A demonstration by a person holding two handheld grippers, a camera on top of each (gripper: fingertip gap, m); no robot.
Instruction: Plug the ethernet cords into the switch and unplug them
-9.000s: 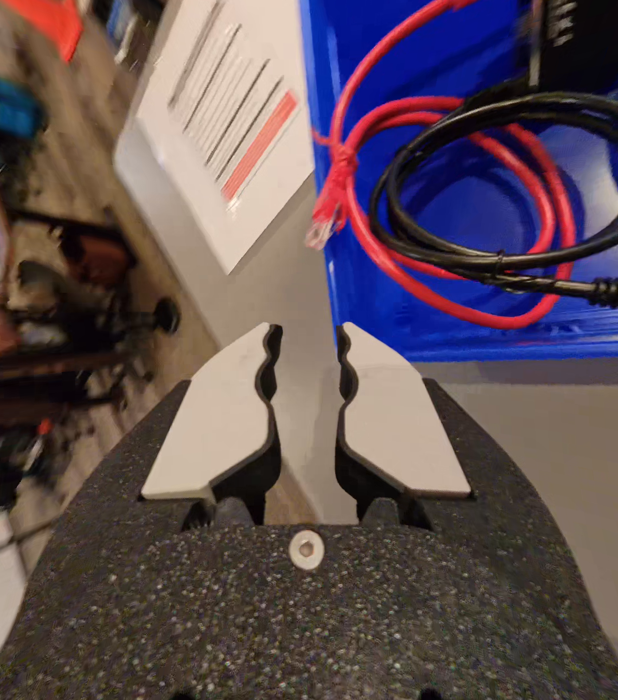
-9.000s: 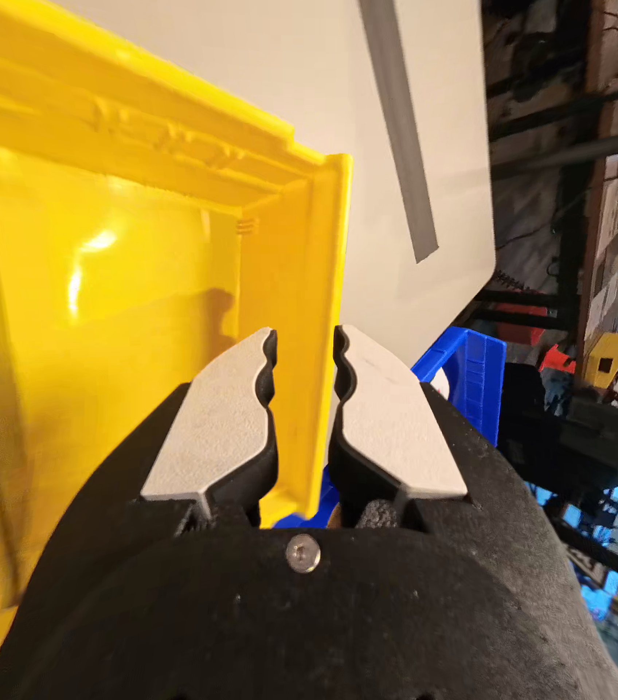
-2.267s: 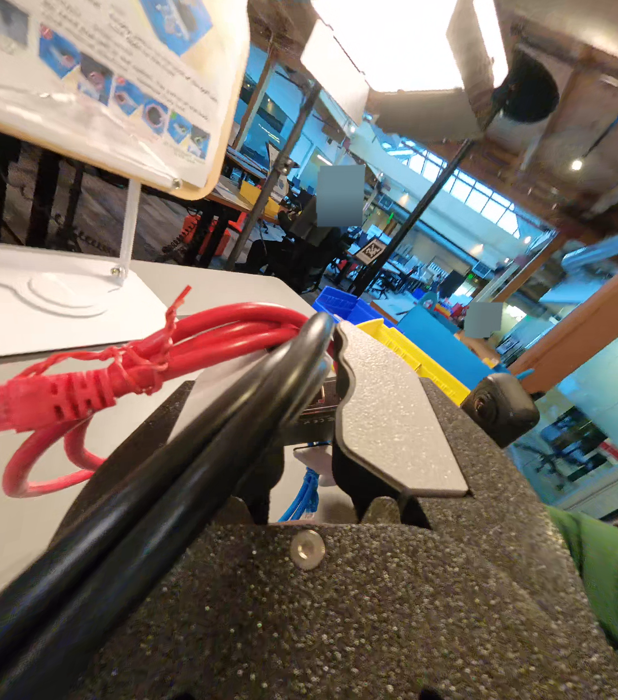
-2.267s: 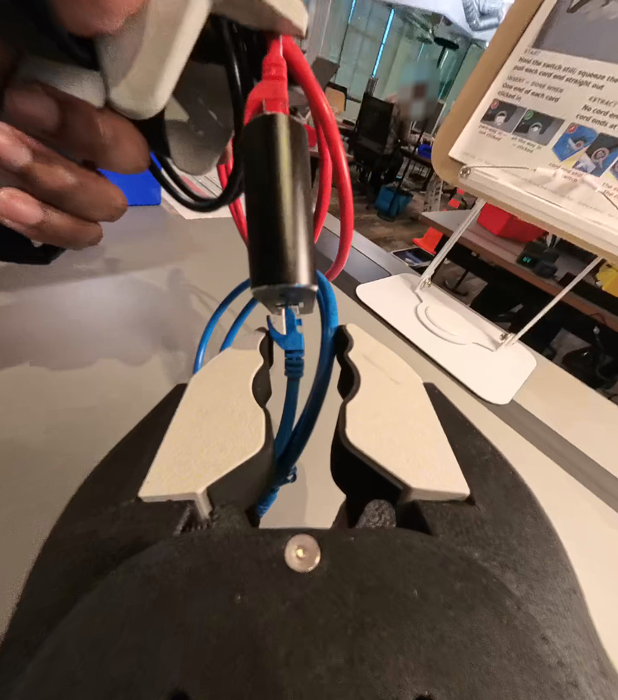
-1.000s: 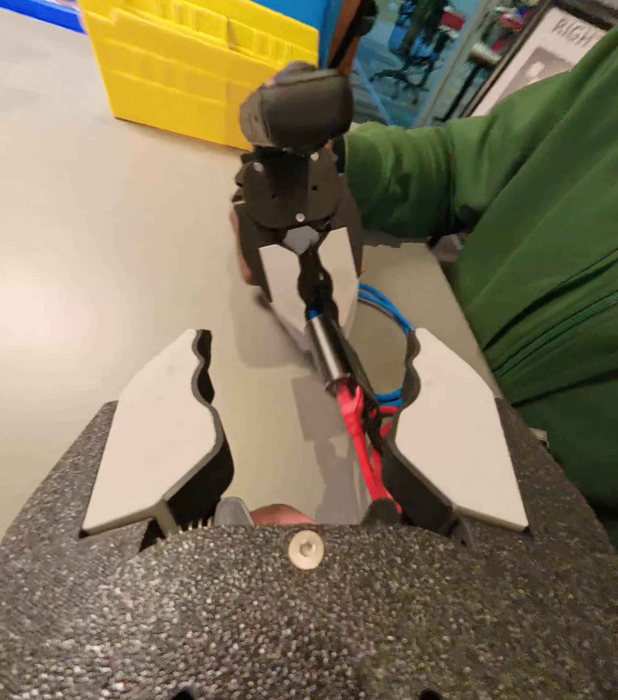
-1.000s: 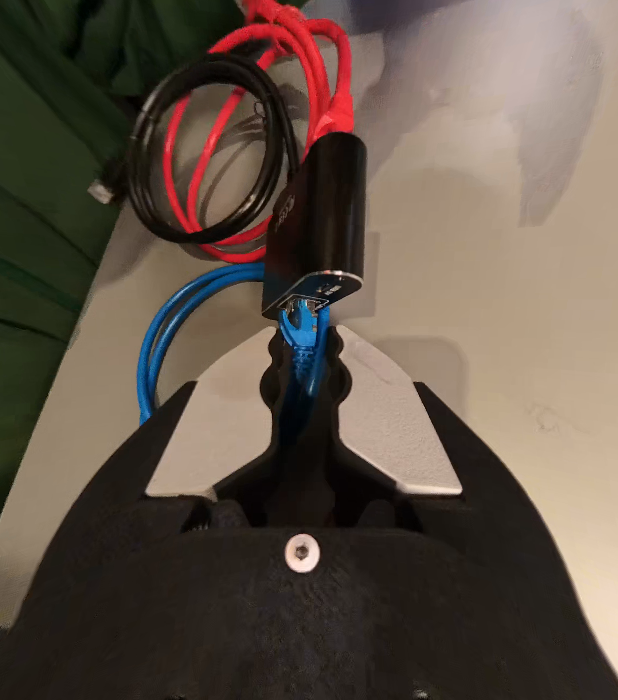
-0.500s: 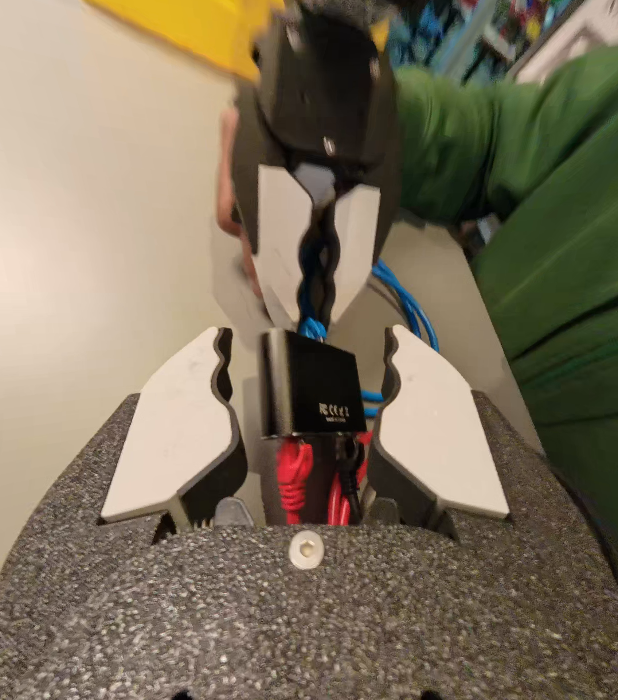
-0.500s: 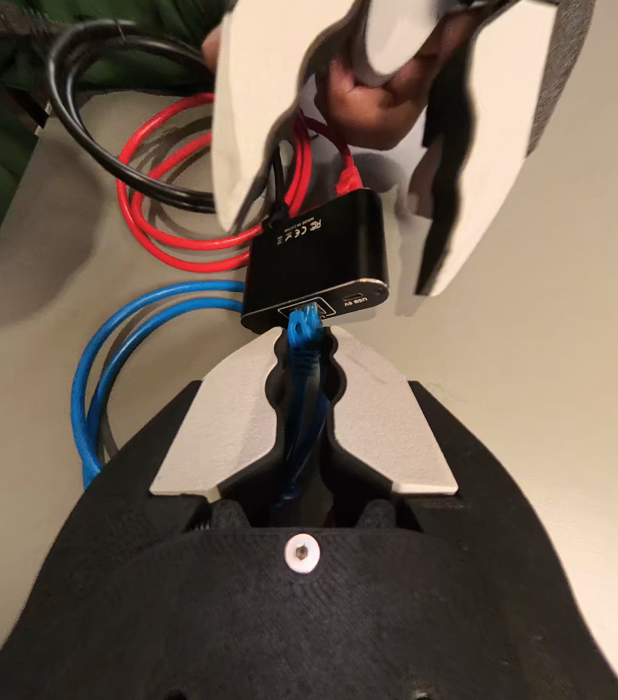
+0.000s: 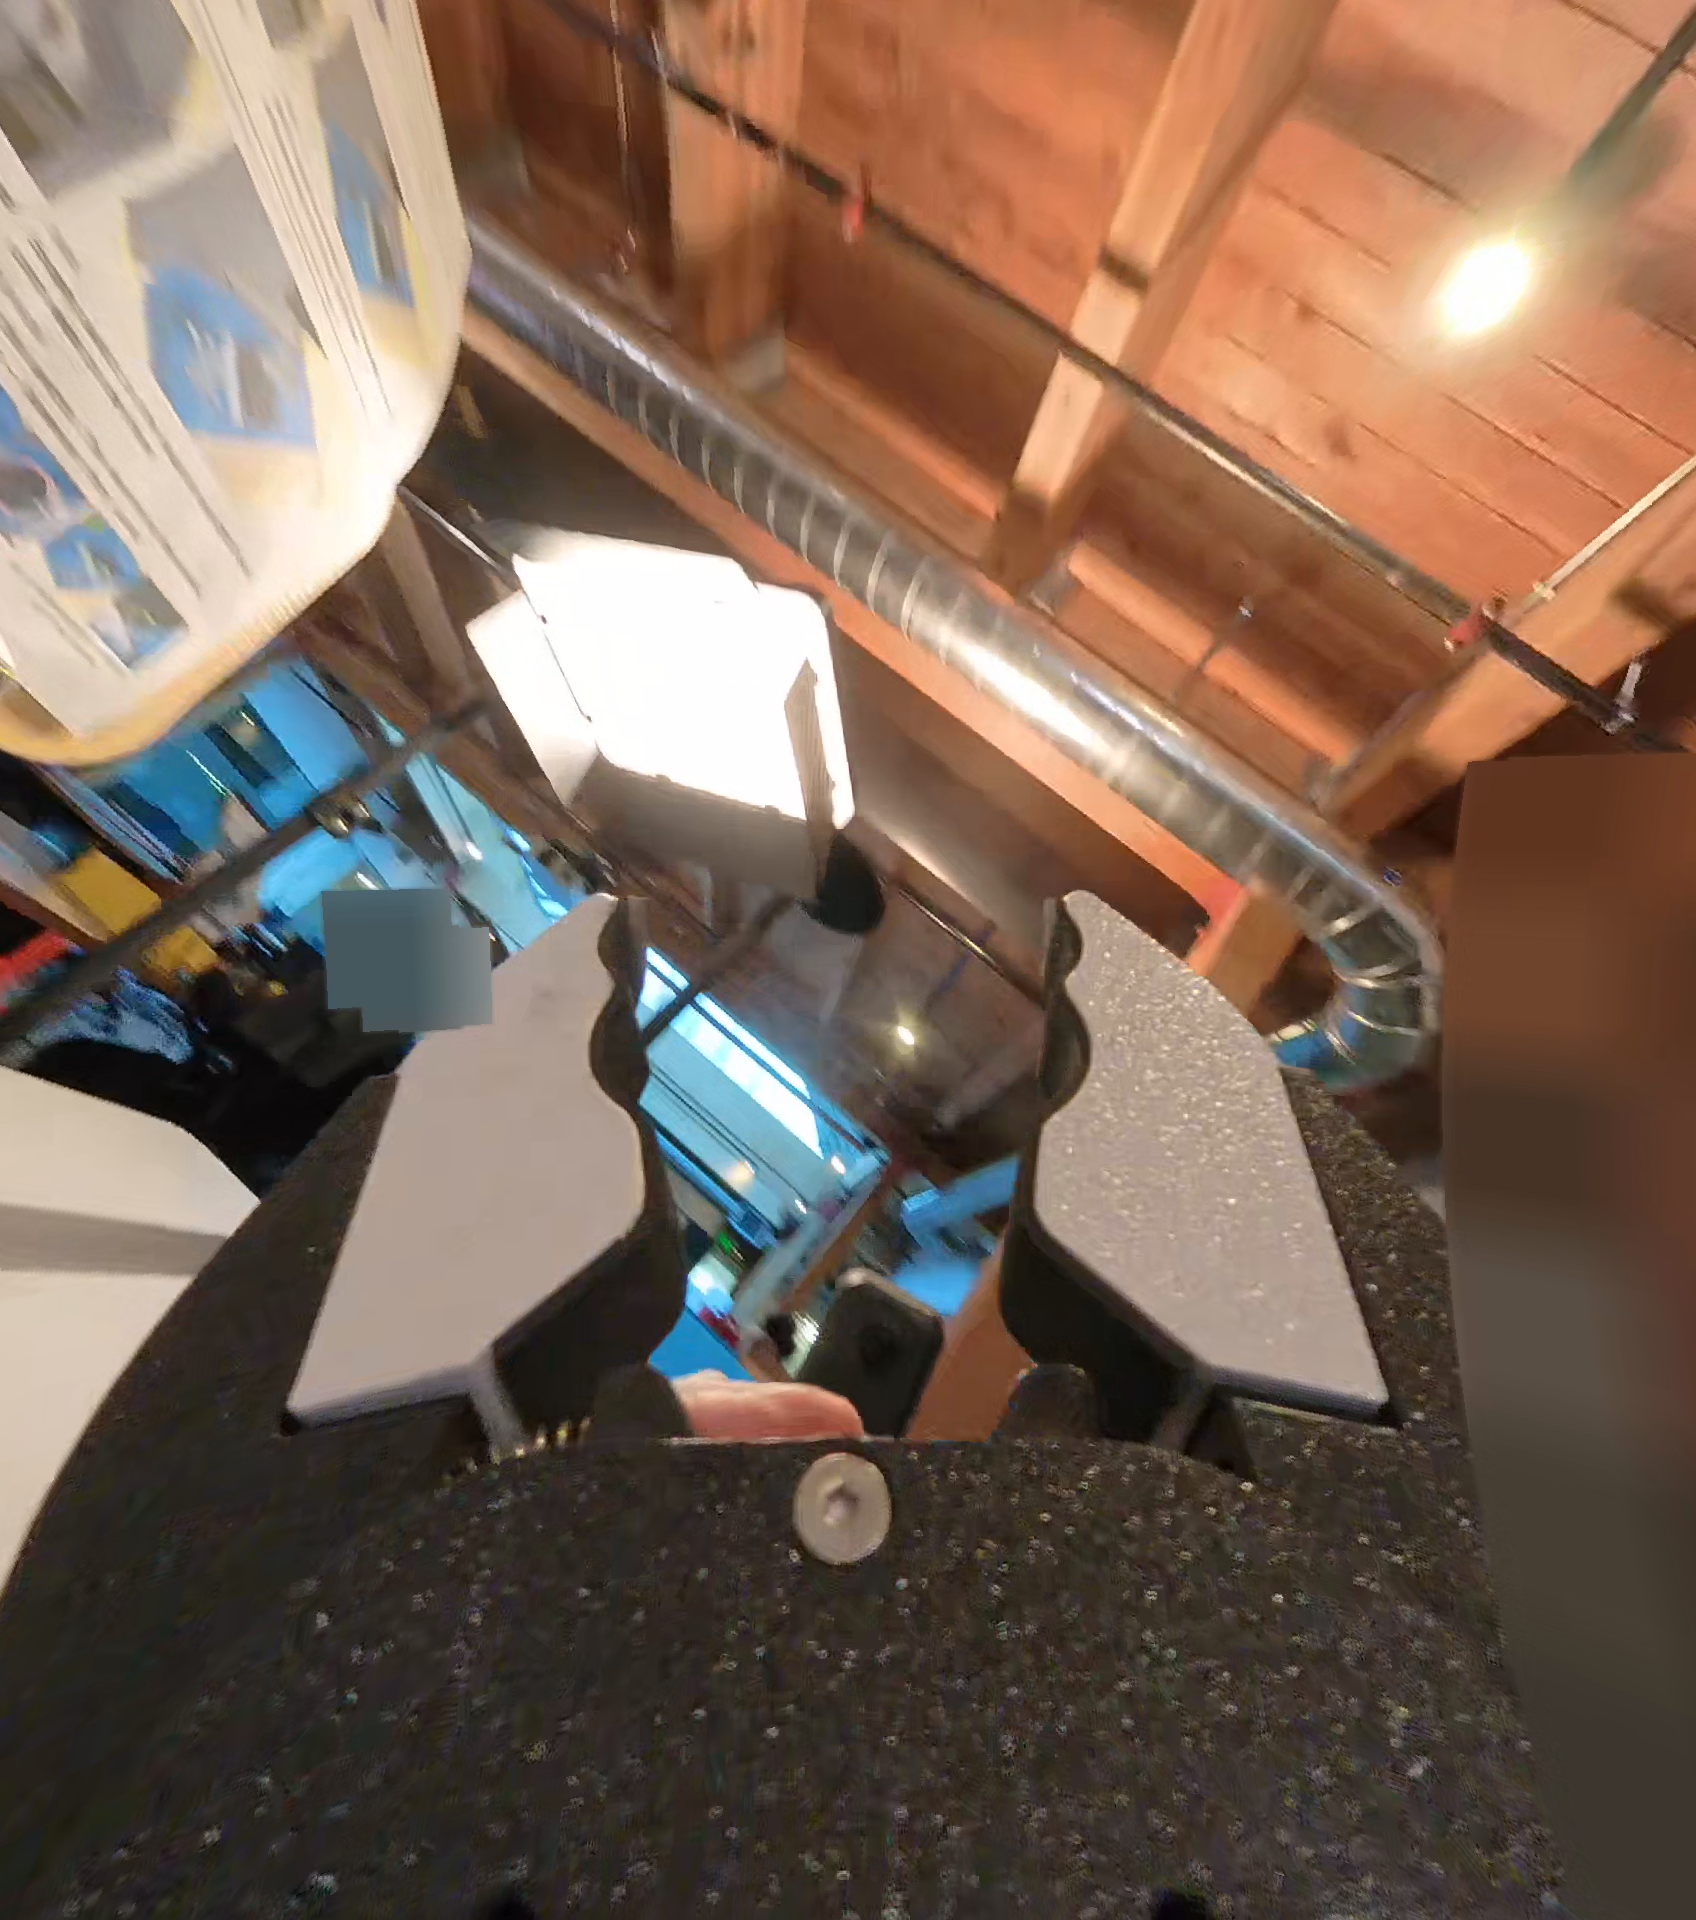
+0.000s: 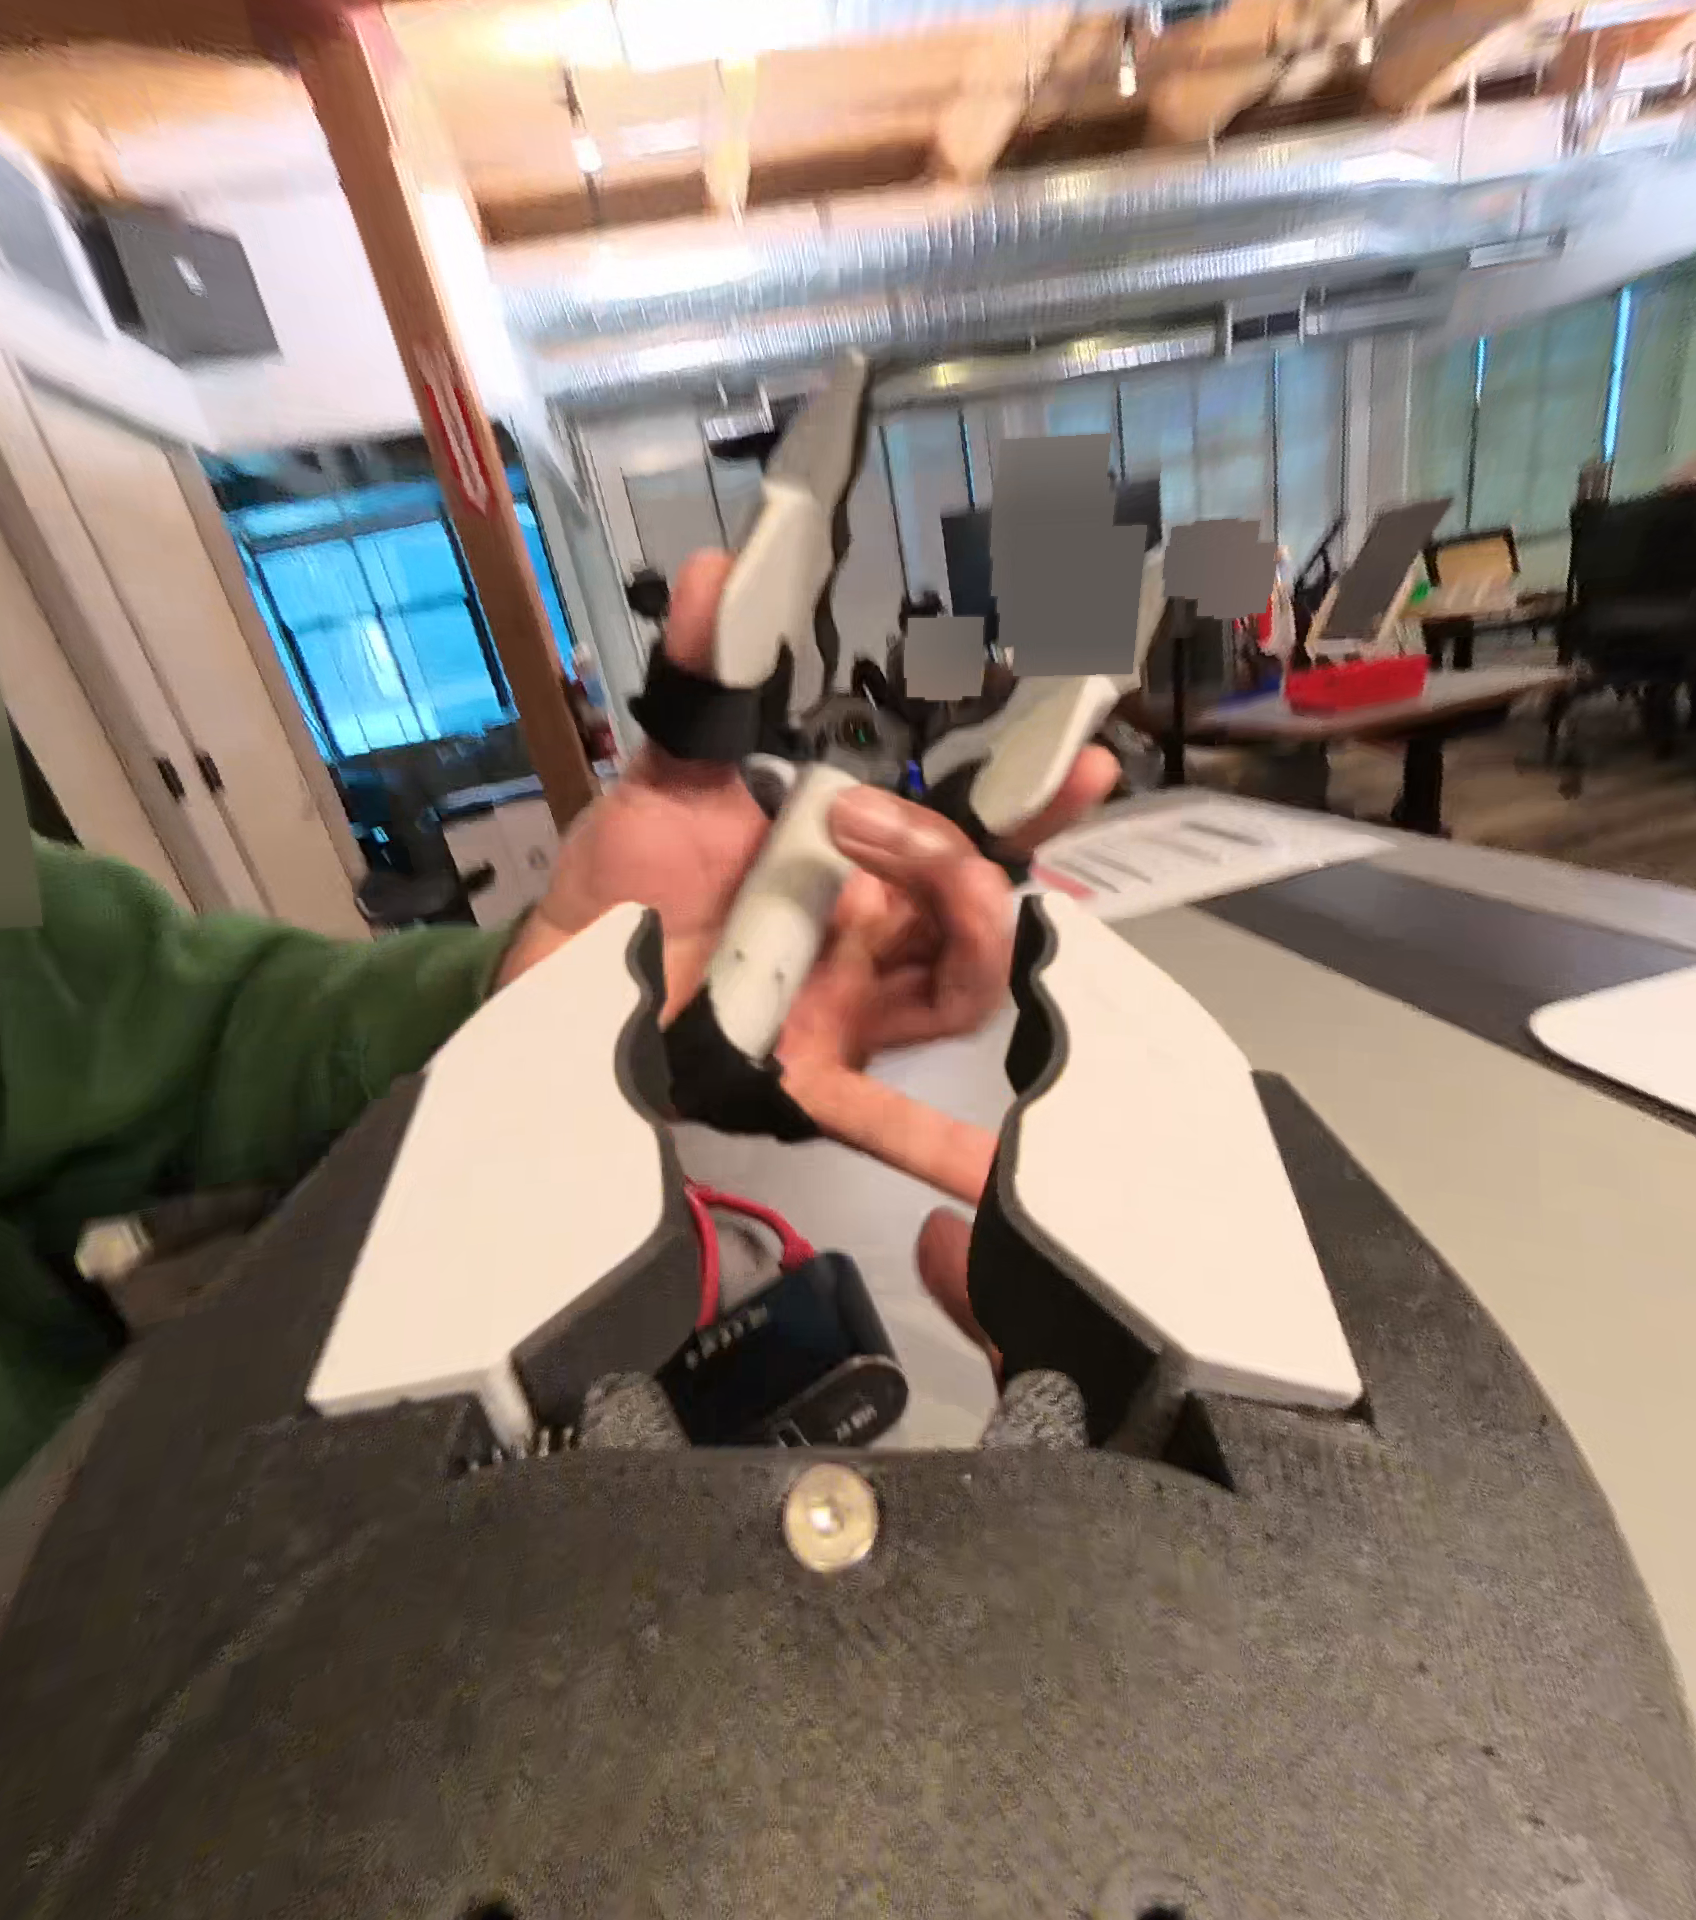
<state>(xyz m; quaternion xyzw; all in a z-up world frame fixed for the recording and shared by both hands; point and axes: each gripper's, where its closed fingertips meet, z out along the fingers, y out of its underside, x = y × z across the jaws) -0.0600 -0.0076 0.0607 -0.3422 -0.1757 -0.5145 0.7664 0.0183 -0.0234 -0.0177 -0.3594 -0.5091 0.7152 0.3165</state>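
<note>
In the right wrist view, the black switch (image 10: 782, 1351) lies on the grey table (image 10: 1343, 1039), low between my fingers and near their base. A red cord (image 10: 714, 1236) runs to its far end. My right gripper (image 10: 833, 914) is open and empty above the switch. A hand (image 10: 678, 862) holds the left gripper up ahead of it, its fingers (image 10: 782, 561) spread apart. In the left wrist view, my left gripper (image 9: 839, 904) is open and empty, pointing up at the ceiling. The blue cord is out of view.
A green sleeve (image 10: 148, 1060) fills the left of the right wrist view. A white stand base (image 10: 1675, 1029) and a paper sheet (image 10: 1208, 852) lie on the table to the right. An instruction board (image 9: 127, 343) hangs at the upper left of the left wrist view. The tips of one gripper are about 11 cm away from the tips of the other.
My right gripper has let go of the blue cord and opened. Both grippers have lifted off the switch and tilted upward. The left one now faces the ceiling.
</note>
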